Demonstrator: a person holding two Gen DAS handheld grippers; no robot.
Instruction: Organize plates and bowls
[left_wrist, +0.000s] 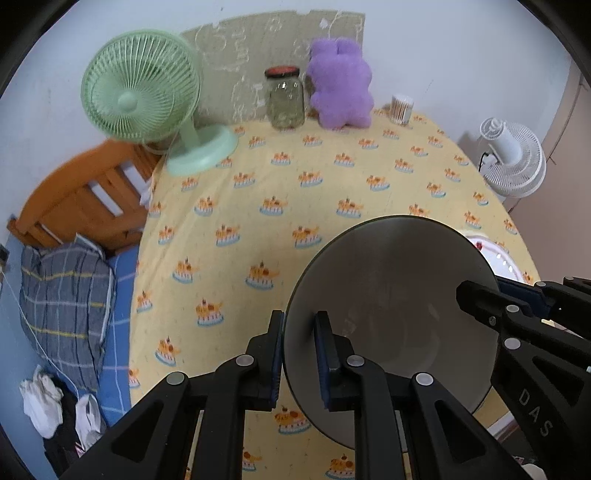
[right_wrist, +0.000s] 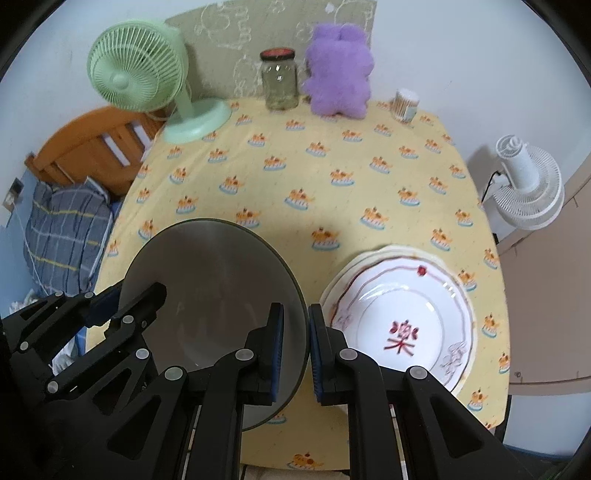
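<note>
The gray bowl (right_wrist: 214, 295) is being clamped by the left gripper (left_wrist: 299, 354) and right gripper (right_wrist: 295, 347) on opposite rims, so it stays level beside the white plates (right_wrist: 402, 321) near the table's (right_wrist: 332, 155) right edge.

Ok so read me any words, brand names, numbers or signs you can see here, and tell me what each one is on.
"DAS": raised letters on the black arm of the right gripper, seen in the left wrist view.
"樂": red character in the centre of the white plate.
Pale scribbles on the wall sheet: drawings, nothing readable.
Glass jar: no label visible.
</note>
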